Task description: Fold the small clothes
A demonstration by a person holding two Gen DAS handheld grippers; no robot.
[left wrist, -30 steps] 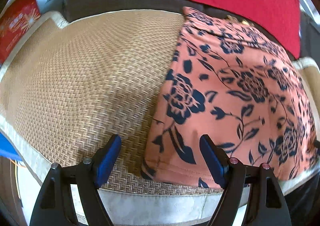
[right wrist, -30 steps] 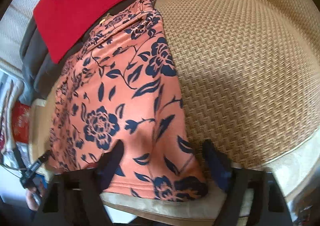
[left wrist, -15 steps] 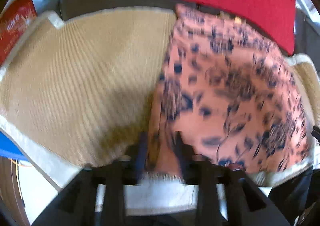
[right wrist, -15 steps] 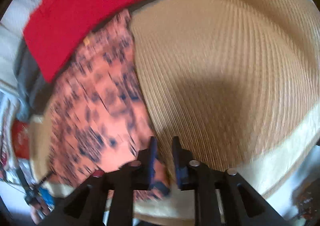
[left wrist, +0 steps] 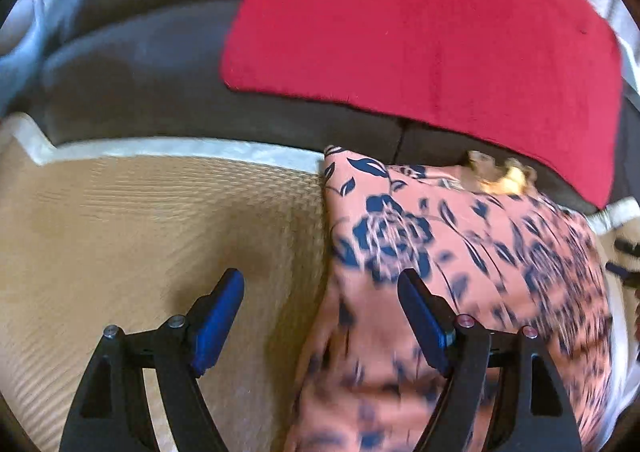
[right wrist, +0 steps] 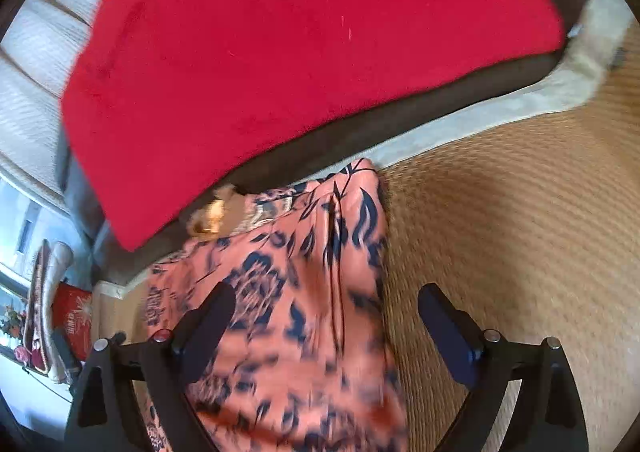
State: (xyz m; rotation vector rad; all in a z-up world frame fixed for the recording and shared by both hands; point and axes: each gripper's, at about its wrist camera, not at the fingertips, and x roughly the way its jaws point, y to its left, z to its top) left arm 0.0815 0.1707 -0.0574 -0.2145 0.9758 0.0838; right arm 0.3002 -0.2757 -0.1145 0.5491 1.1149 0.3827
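An orange garment with dark blue flowers (left wrist: 460, 264) lies on a woven straw mat (left wrist: 140, 232); it also shows in the right wrist view (right wrist: 304, 292). My left gripper (left wrist: 320, 300) is open and empty, straddling the garment's left edge near its far end. My right gripper (right wrist: 326, 312) is open and empty, straddling the garment's right edge near its far end. The near part of the garment is blurred and partly hidden by the gripper arms.
A red cloth (left wrist: 420, 24) hangs over the dark sofa back (left wrist: 132, 64) just behind the garment. The mat (right wrist: 520, 232) extends to the right. A red box (right wrist: 74, 316) and clutter lie at the far left of the right wrist view.
Both grippers shut on the garment's near corners, carried them forward toward the sofa back, and now stand open. The garment looks folded over toward its far end.
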